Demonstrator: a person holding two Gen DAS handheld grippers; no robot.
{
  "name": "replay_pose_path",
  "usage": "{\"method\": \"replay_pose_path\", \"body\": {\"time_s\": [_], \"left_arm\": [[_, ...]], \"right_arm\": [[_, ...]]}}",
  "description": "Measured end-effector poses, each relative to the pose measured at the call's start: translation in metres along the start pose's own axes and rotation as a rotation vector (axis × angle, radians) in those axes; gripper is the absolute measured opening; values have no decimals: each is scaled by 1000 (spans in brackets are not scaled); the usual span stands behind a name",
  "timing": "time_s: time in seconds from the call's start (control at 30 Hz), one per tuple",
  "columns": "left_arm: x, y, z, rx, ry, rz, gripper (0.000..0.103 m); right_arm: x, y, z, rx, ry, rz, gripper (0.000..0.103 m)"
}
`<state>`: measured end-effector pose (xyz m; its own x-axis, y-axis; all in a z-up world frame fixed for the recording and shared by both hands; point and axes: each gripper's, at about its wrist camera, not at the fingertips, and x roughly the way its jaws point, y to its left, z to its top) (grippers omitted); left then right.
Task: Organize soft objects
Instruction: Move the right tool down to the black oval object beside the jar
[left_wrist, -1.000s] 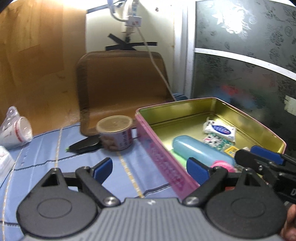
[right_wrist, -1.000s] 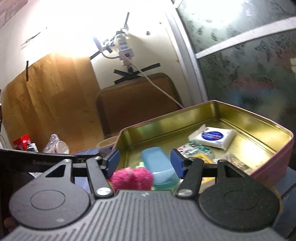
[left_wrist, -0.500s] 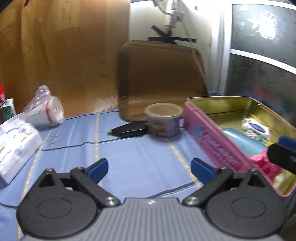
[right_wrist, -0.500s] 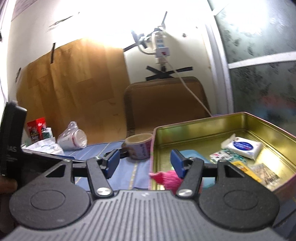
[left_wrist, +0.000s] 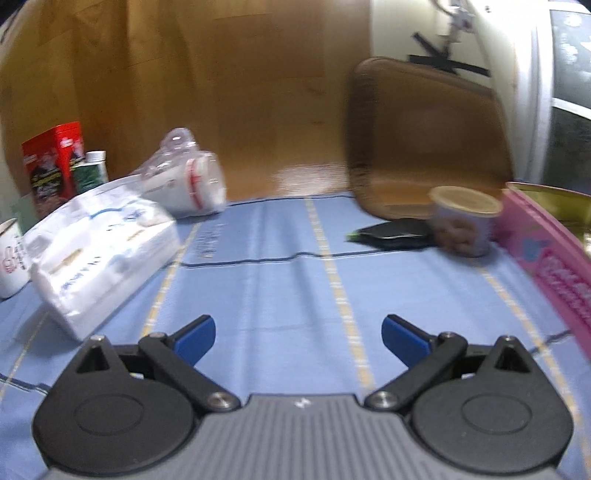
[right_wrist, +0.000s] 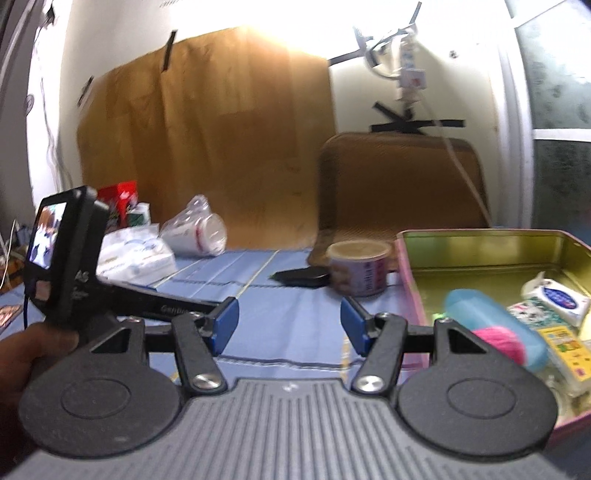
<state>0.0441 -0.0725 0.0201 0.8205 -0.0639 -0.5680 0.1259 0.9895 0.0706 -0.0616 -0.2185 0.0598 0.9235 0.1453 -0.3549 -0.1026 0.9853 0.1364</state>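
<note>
A pink tin (right_wrist: 480, 242) with a gold inside stands at the right; its pink side shows in the left wrist view (left_wrist: 554, 254). In it lie a fuzzy pink soft ball (right_wrist: 498, 341), a blue case (right_wrist: 491, 325) and small packets (right_wrist: 557, 301). My right gripper (right_wrist: 289, 326) is open and empty over the blue cloth, left of the tin. My left gripper (left_wrist: 297, 338) is open and empty above the cloth. A white soft tissue pack (left_wrist: 99, 251) lies at the left, also in the right wrist view (right_wrist: 136, 258).
A round paper tub (left_wrist: 465, 225) and a black flat object (left_wrist: 395, 234) sit by the tin's near corner. A bagged stack of cups (left_wrist: 188, 184) lies on its side. A red box (left_wrist: 51, 162) and a mug (left_wrist: 11, 258) stand far left. A brown cushion (left_wrist: 428, 133) leans on the wall.
Both grippers have swung left, away from the tin. The pink ball, between the right gripper's fingers a second ago, now lies in the tin.
</note>
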Motion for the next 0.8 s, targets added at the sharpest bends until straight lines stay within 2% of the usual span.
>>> {"method": "replay_pose_path", "body": {"time_s": [0.1, 0.2, 0.33, 0.47, 0.57, 0.63, 0.7, 0.8], "left_arm": [[7, 20, 0, -2, -17, 68, 101], [14, 45, 0, -61, -15, 94, 101], [22, 76, -3, -211, 7, 40, 101], [21, 90, -5, -276, -14, 14, 101], [18, 91, -6, -281, -29, 10, 102], [17, 88, -6, -268, -39, 8, 102], [18, 87, -5, -258, -40, 8, 102], [19, 88, -5, -263, -31, -2, 102]], "right_arm": [[17, 8, 2, 3, 44, 34, 63], [36, 15, 8, 26, 80, 73, 63], [75, 18, 21, 84, 122, 90, 64], [134, 15, 51, 114, 189, 80, 64], [189, 17, 79, 66, 290, 76, 68], [223, 18, 91, -15, 351, 43, 70], [253, 19, 95, -86, 428, 18, 70], [277, 12, 87, -90, 509, -18, 69]]}}
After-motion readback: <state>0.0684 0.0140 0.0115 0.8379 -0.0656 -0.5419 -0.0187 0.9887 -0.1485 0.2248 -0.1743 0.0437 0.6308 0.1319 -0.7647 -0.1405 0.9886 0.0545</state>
